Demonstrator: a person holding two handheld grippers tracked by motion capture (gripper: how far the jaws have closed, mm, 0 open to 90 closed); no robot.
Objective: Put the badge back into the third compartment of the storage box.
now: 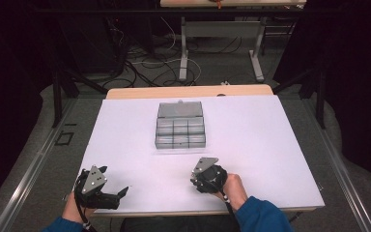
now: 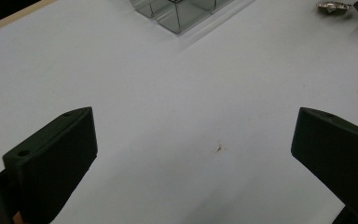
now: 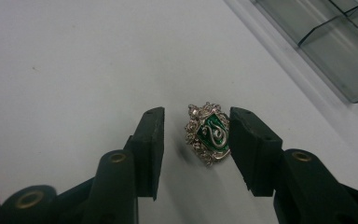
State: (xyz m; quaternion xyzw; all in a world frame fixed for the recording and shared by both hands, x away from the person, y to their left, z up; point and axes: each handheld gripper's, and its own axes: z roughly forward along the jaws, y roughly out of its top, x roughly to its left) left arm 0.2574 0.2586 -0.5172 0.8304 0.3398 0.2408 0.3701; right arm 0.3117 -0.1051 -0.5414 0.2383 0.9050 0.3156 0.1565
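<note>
While the high view gives the whole table (image 1: 125, 145), the right gripper view gives the detail: a small silver crest-shaped badge (image 3: 209, 134) with a green enamel face and a silver serpent lies on the white sheet between the jaws of the right gripper (image 3: 196, 140). The right-hand pad looks to be at the badge's edge, but there is a clear gap on the left side, so the jaws are not clamped on it. The corner of a clear plastic compartment box (image 3: 326, 42) fills the upper right of that frame.

In the left gripper view, the left gripper (image 2: 193, 144) has its jaws spread wide over bare sheet, nothing between them; the badge glints at the upper right edge, the box at top centre.

From above, the box sits at the middle of the table with its lid tipped back, both grippers low in the frame. Beyond the table lie grey floor, tangled cables (image 1: 145, 63) and the legs of another table (image 1: 222, 34).
</note>
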